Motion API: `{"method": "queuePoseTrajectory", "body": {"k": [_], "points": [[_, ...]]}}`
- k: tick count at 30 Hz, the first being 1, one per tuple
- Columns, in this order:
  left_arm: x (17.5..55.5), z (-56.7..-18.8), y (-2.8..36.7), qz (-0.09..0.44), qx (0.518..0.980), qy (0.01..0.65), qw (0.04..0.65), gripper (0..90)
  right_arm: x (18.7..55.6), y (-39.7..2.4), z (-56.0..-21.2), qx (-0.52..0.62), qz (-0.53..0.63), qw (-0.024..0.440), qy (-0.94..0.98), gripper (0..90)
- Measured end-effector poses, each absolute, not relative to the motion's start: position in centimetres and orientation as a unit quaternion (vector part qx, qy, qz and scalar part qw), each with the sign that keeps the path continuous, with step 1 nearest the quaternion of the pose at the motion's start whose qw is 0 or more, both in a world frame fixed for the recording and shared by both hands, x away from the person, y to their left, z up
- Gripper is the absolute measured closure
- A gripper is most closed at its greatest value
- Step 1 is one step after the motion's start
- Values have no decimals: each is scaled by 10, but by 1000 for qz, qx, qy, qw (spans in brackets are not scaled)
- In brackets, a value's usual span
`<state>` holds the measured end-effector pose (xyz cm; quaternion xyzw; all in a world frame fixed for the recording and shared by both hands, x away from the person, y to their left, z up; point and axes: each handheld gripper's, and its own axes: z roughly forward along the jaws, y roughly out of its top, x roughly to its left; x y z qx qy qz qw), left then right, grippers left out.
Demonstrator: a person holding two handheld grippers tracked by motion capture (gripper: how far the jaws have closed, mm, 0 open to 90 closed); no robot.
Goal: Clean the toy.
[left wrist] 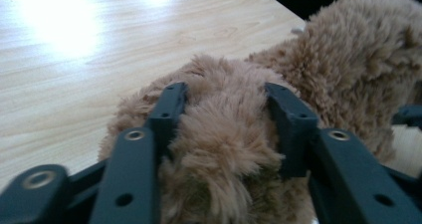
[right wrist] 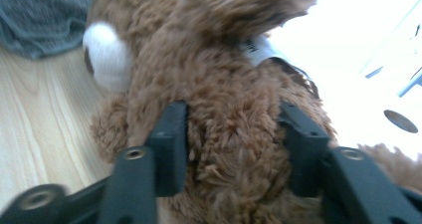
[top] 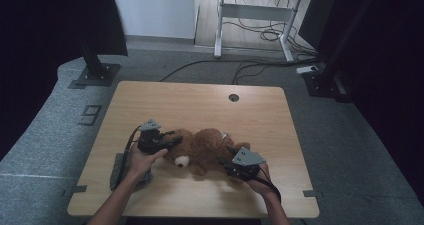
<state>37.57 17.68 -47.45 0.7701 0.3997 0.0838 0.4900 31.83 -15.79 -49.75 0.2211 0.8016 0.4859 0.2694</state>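
Note:
A brown teddy bear [top: 202,147] lies on the wooden table [top: 175,100], its white muzzle [top: 182,161] turned toward the front edge. My left gripper [top: 172,139] is at the bear's head end. In the left gripper view its jaws [left wrist: 229,109] press a thick tuft of the bear's fur [left wrist: 348,59] between them. My right gripper [top: 226,157] is at the bear's other end, near the table front. In the right gripper view its jaws [right wrist: 234,134] squeeze a part of the bear's body [right wrist: 199,59], with the muzzle [right wrist: 107,59] beyond.
A grey cloth [top: 120,167] lies under my left forearm near the table's front left; it shows in the right gripper view too [right wrist: 40,25]. A round cable hole [top: 233,97] sits near the table's far edge. A desk frame and cables stand on the floor behind.

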Motion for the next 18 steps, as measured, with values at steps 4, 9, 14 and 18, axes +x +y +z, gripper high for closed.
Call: {"method": "queuePoseTrajectory", "body": {"k": [4, 9, 14, 18], "points": [[366, -477, 176, 106, 775, 386, 489, 641, 318, -168, -484, 250, 518, 248, 780, 408], [362, -478, 176, 113, 775, 380, 492, 680, 322, -175, -455, 267, 529, 240, 769, 294], [359, -479, 177, 113, 774, 377, 495, 681, 345, -169, -438, 285, 504, 204, 790, 192], [357, -480, 179, 111, 773, 376, 498, 681, 362, -163, -453, 298, 465, 141, 822, 131]]}}
